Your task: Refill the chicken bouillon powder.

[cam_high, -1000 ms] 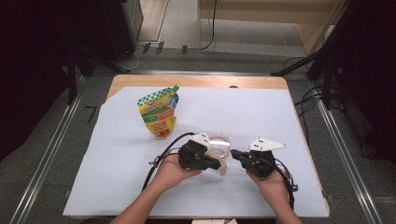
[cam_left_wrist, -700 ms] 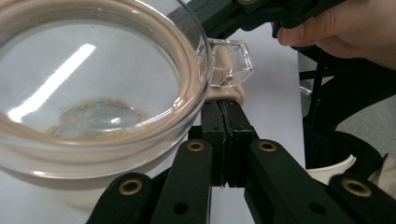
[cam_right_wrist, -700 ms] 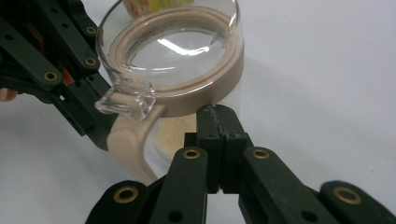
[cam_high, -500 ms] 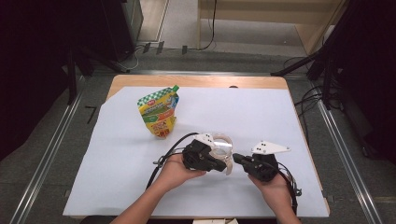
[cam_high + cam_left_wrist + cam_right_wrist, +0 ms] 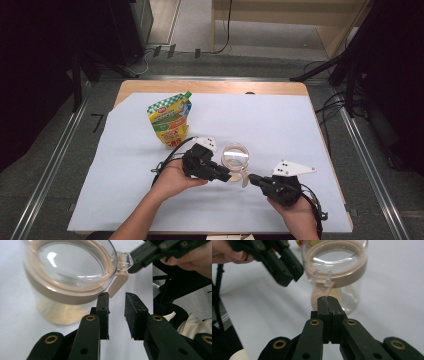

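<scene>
While the clear jar (image 5: 235, 159) stands on the white worktop (image 5: 300, 130), the left tool (image 5: 117, 312) has just been opening — nothing between its jaws — and the right tool (image 5: 328, 305) sits pressed together at the jar's tan latch (image 5: 320, 293).

A wooden table (image 5: 210, 87) carried a white sheet (image 5: 280, 125) that covered nearly all of its top, leaving a bare wooden strip along the far edge and a thin one at the right. On the sheet stood a colourful stand-up pouch (image 5: 170, 120) with a green cap, toward the far left, and a clear glass jar (image 5: 235, 159) with a beige lid band, nearer the middle.
</scene>
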Available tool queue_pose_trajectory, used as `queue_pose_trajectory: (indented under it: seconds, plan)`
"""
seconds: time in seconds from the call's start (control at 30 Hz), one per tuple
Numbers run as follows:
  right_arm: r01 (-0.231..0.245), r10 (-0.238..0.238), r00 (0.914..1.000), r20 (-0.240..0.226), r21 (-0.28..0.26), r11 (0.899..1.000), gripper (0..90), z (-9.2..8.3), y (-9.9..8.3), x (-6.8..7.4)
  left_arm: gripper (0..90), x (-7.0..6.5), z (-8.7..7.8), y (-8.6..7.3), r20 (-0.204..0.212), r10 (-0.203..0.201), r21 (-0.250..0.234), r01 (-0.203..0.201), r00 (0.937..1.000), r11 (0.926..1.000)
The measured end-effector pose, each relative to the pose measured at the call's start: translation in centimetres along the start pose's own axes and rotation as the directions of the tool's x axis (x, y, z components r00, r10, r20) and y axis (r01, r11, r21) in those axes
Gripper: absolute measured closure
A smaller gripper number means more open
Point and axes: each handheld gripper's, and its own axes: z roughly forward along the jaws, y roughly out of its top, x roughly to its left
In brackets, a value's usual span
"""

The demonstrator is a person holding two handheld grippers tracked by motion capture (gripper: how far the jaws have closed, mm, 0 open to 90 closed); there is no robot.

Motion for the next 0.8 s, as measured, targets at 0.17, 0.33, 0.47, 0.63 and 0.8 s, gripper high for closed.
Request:
queue_pose_trajectory:
  seconds: [0.17,0.33,0.47,0.63,0.8]
  plan:
    - [0.016,-0.016,0.9992,-0.038,0.025,1.000,90.0,0.8,-0.4,1.1,68.1,0.5,-1.0,-0.3,-0.021,-0.011,-0.021,0.011,0.9997,0.9997]
    - [0.034,-0.030,0.9982,-0.053,0.062,0.998,90.0,2.3,-0.9,1.9,56.1,1.3,-1.6,-0.6,-0.073,-0.015,-0.048,0.012,0.9972,0.9988]
    - [0.032,-0.029,0.9986,-0.043,0.068,0.997,90.0,2.7,-1.0,1.8,51.9,1.4,-1.7,-0.7,-0.099,-0.003,-0.058,-0.003,0.9951,0.9983]
    - [0.023,-0.020,0.9987,-0.046,0.069,0.997,90.0,2.8,-1.0,1.3,47.4,1.6,-1.7,-0.8,-0.121,-0.002,-0.060,-0.005,0.9927,0.9982]
    - [0.044,-0.042,0.9987,-0.030,0.080,0.996,90.0,2.8,-1.0,1.2,43.3,1.8,-1.8,-0.8,-0.136,-0.005,-0.065,-0.004,0.9907,0.9979]
